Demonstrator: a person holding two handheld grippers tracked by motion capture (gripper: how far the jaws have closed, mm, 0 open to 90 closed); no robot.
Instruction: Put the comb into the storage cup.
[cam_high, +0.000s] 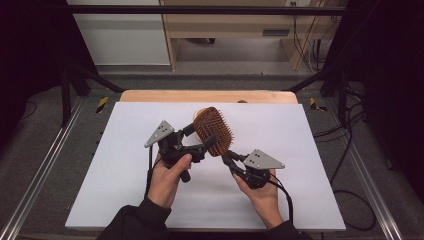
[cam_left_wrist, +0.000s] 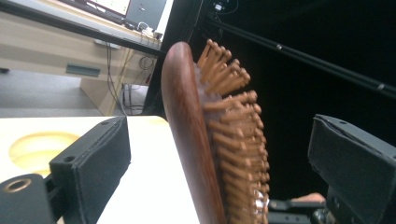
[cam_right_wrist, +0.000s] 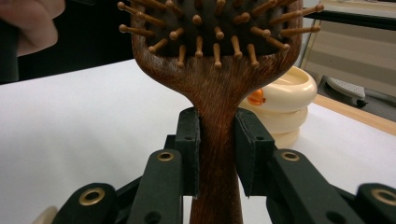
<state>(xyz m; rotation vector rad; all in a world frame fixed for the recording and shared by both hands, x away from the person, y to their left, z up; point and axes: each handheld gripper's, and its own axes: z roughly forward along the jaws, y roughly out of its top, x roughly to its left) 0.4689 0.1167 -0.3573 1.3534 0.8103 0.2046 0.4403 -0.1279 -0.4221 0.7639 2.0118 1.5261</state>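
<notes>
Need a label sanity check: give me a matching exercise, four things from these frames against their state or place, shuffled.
Things:
1. brush
2. left gripper
3. right gripper
4. cream dish

States or places:
A. open, fingers on either side of the brush head
B. standing on the white table behind the brush
C. held up off the table, bristles showing
D. shut on the brush handle

Pairs: 1-C, 2-A, 3-D, 4-B

The hairbrush (cam_high: 214, 131) sits between both hand-held grippers (above the table (cam_high: 125, 150)), a bowl (cam_right_wrist: 285, 100) behind it.
</notes>
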